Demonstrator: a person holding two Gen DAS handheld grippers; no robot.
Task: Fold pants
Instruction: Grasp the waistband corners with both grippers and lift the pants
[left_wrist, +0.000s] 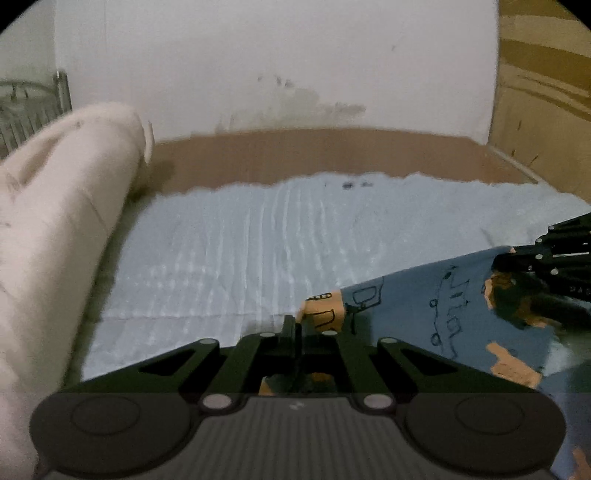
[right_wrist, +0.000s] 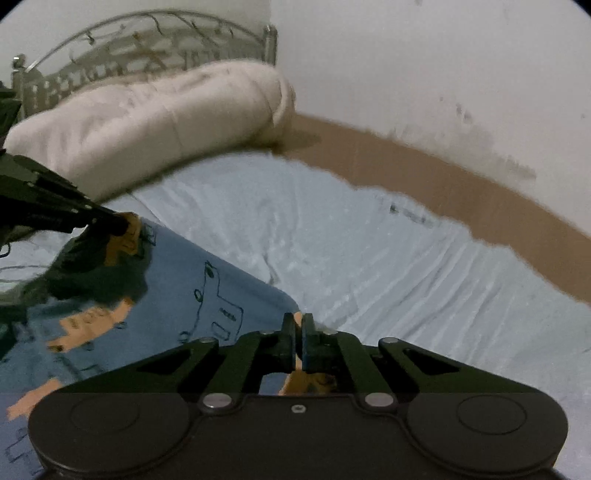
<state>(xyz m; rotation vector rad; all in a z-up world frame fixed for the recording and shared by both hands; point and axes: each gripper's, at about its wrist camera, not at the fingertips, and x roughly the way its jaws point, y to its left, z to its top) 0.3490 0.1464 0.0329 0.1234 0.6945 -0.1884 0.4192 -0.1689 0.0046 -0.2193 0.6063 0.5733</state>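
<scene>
A: Where are the blue printed cotton pants (left_wrist: 424, 306)?

B: Stretched between both tools. The left tool (left_wrist: 295, 325) is pinching one corner, the right tool (right_wrist: 298, 325) pinching the other, cloth sagging between.

A: And around them?

B: Pale blue bedsheet (left_wrist: 221, 251) ahead, a rolled cream quilt (right_wrist: 155, 118) to their left before the metal headboard (right_wrist: 147, 40), brown mattress edge (left_wrist: 314, 155) against the wall.

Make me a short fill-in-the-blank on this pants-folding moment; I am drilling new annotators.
1. Both tongs are shut on the ____, blue with orange prints.
2. The left tongs and right tongs hold one edge stretched above a pale ____ sheet.
3. A rolled cream quilt lies by the metal ____.
4. The wall is ____.

Missing: pants; blue; headboard; white
</scene>
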